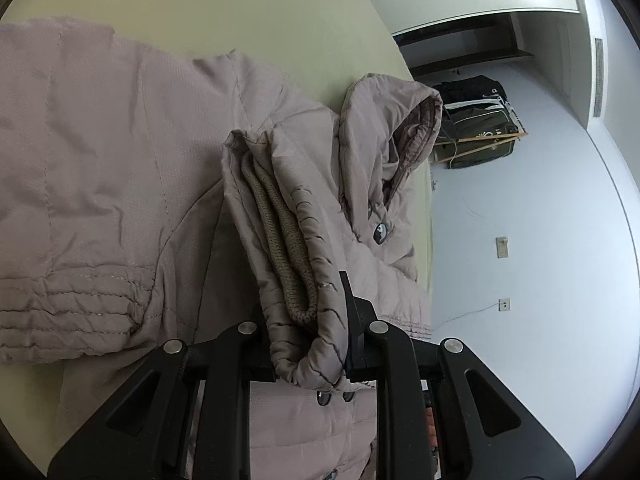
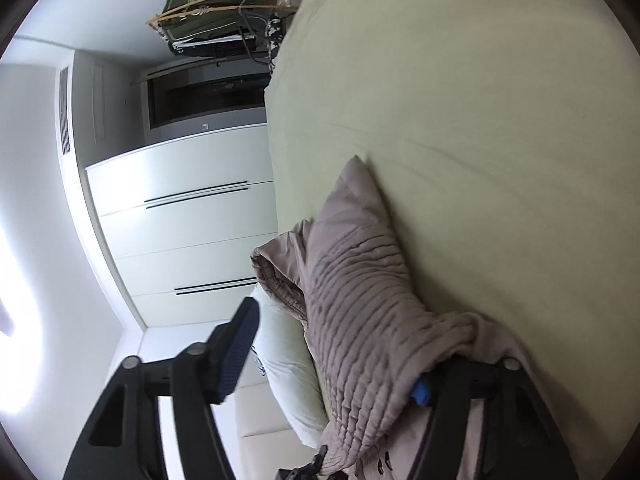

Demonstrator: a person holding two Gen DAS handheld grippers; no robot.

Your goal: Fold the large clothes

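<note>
Left tongs (image 1: 308, 344) clamped on jacket cuff (image 1: 296, 280); right tongs (image 2: 332, 360) wide apart.

Bed (image 1: 280, 20), covered in a pale yellow-green sheet, smooth apart from a few shallow creases we see in the right wrist view (image 2: 500, 120). Lying directly on it we find:

- one padded mauve jacket (image 1: 120, 152), quilted, spread across the sheet, with its hood (image 1: 396, 128) near the bed's edge;
- one white pillow (image 2: 288, 368) at the bed's edge, just beside the jacket's bunched quilted fabric (image 2: 360, 300).
</note>
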